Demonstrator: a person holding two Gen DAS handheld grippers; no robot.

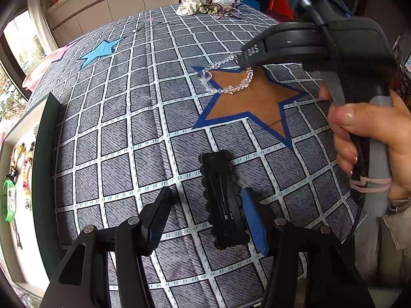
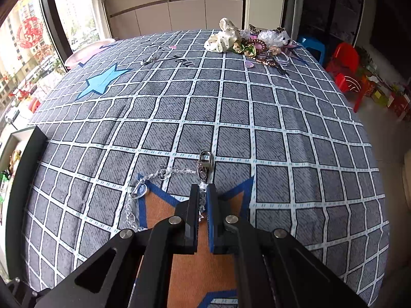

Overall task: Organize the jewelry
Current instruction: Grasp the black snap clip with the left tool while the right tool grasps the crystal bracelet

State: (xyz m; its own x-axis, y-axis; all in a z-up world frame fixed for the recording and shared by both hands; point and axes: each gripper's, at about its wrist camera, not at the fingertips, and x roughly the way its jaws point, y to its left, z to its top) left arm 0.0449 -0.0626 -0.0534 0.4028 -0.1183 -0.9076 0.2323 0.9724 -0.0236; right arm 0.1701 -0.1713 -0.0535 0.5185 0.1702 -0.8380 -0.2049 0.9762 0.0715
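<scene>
With the right tongs (image 2: 202, 200) pinching the crystal bead chain (image 2: 164, 173) over the orange star (image 1: 254, 102) and the left tongs (image 1: 205, 213) spread beside the black hair clip (image 1: 223, 200), lift slowly so the dangling loop clears the tabletop (image 2: 282, 128) unsnagged

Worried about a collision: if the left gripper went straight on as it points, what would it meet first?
Probably the black hair clip lying between the open left gripper fingers; beyond it, the brown star.
</scene>
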